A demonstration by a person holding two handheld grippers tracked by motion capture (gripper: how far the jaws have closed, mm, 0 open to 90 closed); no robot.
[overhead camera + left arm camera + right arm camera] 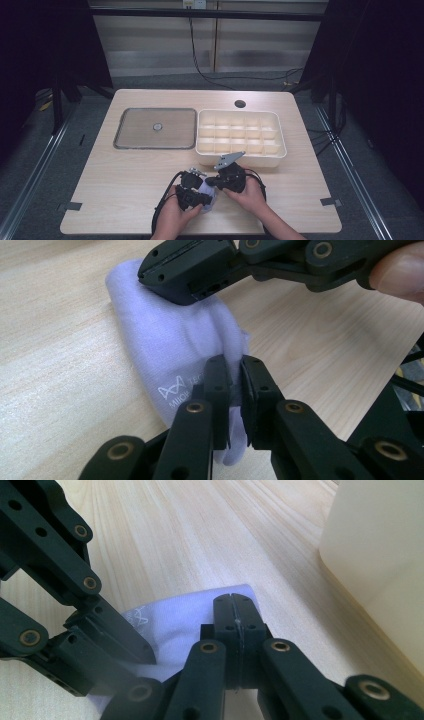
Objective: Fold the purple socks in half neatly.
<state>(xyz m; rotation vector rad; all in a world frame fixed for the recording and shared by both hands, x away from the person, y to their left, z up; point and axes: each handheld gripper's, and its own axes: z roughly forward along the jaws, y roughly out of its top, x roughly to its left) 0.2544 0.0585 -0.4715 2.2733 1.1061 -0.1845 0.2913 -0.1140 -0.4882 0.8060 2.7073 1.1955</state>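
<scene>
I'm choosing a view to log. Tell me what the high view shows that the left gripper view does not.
High view alone: the divided tray, the flat lid beside it, the table's cable hole, both hands. Left gripper view alone: white lettering on the lilac cloth, and the left gripper pinching a fold of it. Both: the cloth, the table, the right gripper at the cloth's far end.

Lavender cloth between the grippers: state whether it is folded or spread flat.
Folded: the lavender cloth lies bunched in rounded layers, its edge pinched by the left gripper.
</scene>
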